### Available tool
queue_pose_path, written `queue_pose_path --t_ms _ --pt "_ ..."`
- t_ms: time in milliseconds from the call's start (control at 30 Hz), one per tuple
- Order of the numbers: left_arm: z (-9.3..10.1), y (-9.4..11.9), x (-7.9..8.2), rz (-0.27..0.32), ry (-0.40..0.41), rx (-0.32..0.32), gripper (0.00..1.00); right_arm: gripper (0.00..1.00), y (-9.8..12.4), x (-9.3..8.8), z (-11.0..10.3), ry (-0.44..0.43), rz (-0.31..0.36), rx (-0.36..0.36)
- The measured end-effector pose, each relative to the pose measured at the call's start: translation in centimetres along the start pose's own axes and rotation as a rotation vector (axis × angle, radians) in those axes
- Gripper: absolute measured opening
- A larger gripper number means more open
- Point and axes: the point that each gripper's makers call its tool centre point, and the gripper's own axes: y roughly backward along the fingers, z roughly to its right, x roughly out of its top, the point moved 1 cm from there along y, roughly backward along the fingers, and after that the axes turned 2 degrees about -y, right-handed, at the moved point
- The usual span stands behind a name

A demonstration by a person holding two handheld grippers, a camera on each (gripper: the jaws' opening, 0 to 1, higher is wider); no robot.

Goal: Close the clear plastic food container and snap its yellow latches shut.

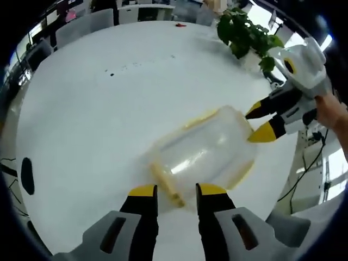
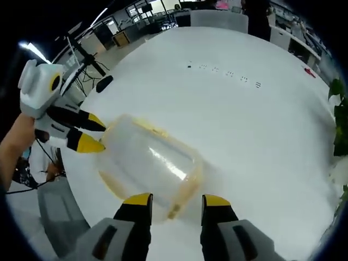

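Clear container [image 1: 204, 155] sits lid-down-looking on the white table [image 1: 98, 119], long axis running 8-to-2 o'clock in left gripper view. Left gripper [image 1: 176, 191] has jaws apart, empty, straddling the near-end yellow latch [image 1: 167, 185] at 12. Right gripper [image 2: 176, 202], jaws also apart, faces the opposite end's latch [image 2: 182, 196]. Both look equally near; neither is touching.

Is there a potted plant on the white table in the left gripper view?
Yes, a green leafy plant stands at the far edge of the white table, beyond the clear container.
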Motion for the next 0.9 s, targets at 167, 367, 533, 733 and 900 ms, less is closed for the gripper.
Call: queue_pose_path --t_ms 167,367,533,733,900 --pt "-0.13 -0.01 -0.04 -0.003 0.004 0.0 0.25 0.29 -0.19 0.12 -0.55 -0.001 0.014 0.029" --pt "-0.09 -0.03 -0.08 -0.002 0.006 -0.004 0.25 0.29 -0.29 0.19 -0.55 0.008 0.011 0.034" --pt "0.05 -0.04 -0.08 0.003 -0.011 -0.006 0.24 0.29 -0.28 0.14 -0.65 0.015 0.015 0.037" --pt "0.13 -0.19 -0.07 0.001 0.005 -0.013 0.22 0.28 -0.31 0.09 -0.75 0.03 0.018 0.034" --pt "0.86 0.19 0.28 0.004 0.001 -0.032 0.2 0.26 -0.21 0.17 -0.87 0.017 0.011 0.035"
